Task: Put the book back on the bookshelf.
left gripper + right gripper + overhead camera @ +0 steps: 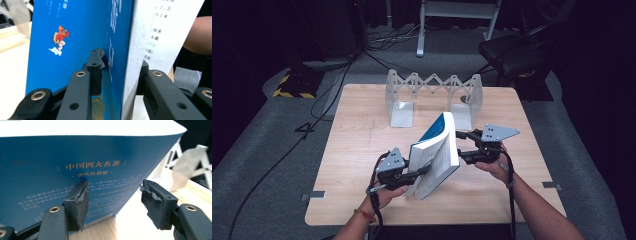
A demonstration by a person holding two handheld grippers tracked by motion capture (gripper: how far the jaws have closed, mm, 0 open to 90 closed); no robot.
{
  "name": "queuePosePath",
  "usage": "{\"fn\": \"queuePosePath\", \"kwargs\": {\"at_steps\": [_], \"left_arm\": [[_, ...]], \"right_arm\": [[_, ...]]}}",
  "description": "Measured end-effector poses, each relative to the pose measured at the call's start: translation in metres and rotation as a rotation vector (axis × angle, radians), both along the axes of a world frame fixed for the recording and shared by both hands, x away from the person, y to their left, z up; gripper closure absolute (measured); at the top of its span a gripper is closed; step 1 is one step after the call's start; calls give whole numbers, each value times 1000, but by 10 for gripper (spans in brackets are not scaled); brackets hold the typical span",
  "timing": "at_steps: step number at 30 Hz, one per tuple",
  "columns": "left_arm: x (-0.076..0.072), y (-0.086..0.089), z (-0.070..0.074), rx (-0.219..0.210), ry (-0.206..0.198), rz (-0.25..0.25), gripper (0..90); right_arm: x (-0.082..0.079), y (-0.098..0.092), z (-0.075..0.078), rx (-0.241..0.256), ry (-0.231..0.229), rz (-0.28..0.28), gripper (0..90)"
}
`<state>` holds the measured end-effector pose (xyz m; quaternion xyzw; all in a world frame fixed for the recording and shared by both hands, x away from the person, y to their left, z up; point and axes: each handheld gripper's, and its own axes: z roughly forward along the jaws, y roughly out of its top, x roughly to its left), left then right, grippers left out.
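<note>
Left gripper [120,72] clamps the book [437,152]; right gripper [113,205], jaws apart, faces its back cover.

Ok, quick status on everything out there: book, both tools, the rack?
Book: tilted on the table, pages fanned slightly.
Left tool: shut on the book, clamping cover and pages.
Right tool: open, at the book's back cover, one jaw against it.
Folding rack: standing, expanded, no books in it.
</note>
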<state>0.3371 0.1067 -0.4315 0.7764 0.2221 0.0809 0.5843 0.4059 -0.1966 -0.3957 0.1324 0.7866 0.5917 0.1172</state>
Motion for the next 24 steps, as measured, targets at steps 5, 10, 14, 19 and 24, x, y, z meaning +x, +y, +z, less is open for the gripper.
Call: {"fn": "queuePosePath", "kwargs": {"at_steps": [5, 10, 14, 19, 24], "left_arm": [[8, -15, 0, -10, 5, -34, 691], [19, -40, 0, -25, 10, -77, 681], [25, -48, -1, -28, 8, -90, 679], [22, -47, 4, 5, -32, -90, 665], [13, -40, 11, 80, -85, -64, 606]], "right_arm": [[0, -19, -3, 19, 0, -34, 388], [1, -38, 2, 42, -9, -79, 405], [2, -48, 5, 39, -7, -103, 409], [-6, -53, 5, 31, -21, -116, 441], [-12, -47, 4, 27, -28, -94, 436]]}}
